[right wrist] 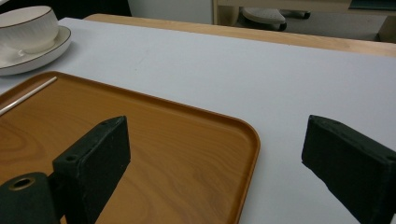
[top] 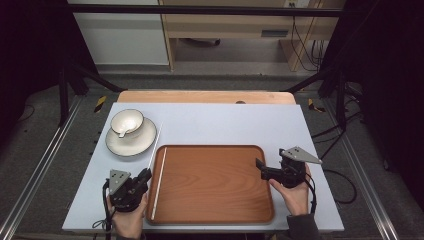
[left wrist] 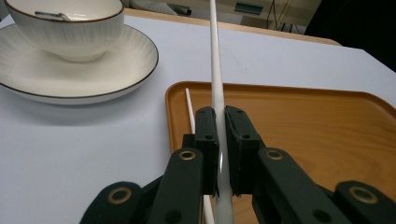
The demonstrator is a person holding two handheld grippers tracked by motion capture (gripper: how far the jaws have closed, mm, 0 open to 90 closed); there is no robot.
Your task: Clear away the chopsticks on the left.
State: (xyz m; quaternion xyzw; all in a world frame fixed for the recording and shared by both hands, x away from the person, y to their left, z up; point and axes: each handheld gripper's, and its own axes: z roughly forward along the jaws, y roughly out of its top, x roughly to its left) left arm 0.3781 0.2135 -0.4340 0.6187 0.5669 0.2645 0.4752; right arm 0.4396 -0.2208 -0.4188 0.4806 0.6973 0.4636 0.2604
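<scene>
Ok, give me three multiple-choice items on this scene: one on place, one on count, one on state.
1. Where does the bowl sit?
A on the plate
B in the tray
C on the bare table

2. How many white chopsticks are there?
A one
B two
C four

3. How does the right gripper stand?
A shut on a chopstick
B open
C shut on the tray

Key: 1 A, the bowl rests on the plate. 2 B, one chopstick lies in the tray, the left gripper holds another. 3 B, its jaws stand wide apart.
</scene>
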